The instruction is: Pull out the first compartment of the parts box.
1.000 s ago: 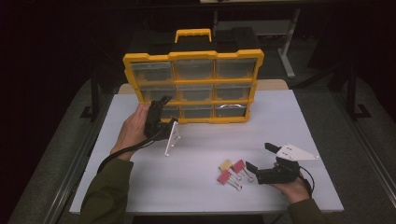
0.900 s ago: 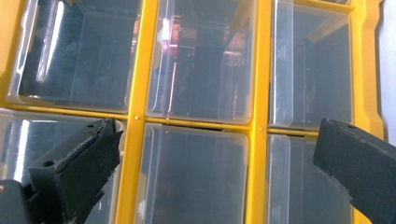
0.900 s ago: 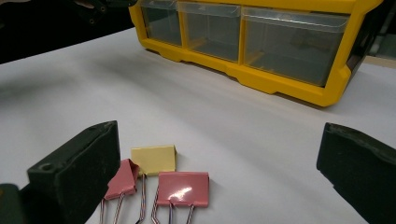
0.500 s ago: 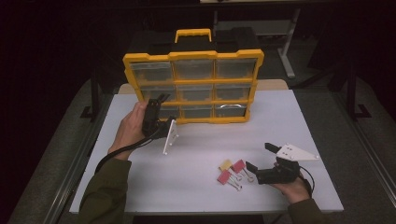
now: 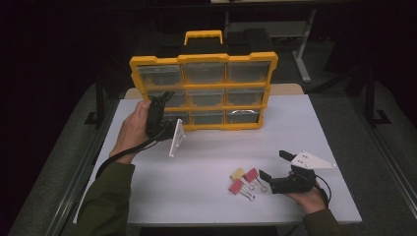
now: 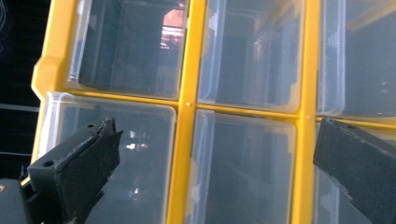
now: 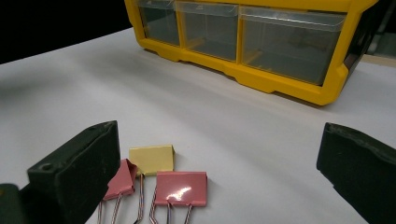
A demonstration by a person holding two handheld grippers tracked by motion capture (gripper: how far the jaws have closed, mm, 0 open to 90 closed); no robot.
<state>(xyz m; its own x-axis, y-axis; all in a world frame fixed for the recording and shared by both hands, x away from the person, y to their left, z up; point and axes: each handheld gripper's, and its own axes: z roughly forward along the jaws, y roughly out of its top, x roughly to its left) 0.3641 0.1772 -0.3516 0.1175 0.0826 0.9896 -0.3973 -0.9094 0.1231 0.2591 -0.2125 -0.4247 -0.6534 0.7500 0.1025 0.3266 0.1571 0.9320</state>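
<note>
Left gripper (image 5: 164, 98) raised at the left drawers of the yellow drawer organizer (image 5: 202, 91), which stands upright at the tabletop's (image 5: 319, 128) far edge; jaws spread, nothing between them. Three binder clips (image 5: 244, 181), one yellow and two pink, lie near the near edge. Right gripper (image 5: 274, 166) just right of clips, jaws spread, empty.

Olive-green sleeves (image 5: 105, 196); black claws (image 5: 158, 112), black cables, grey three-cornered plates.
</note>
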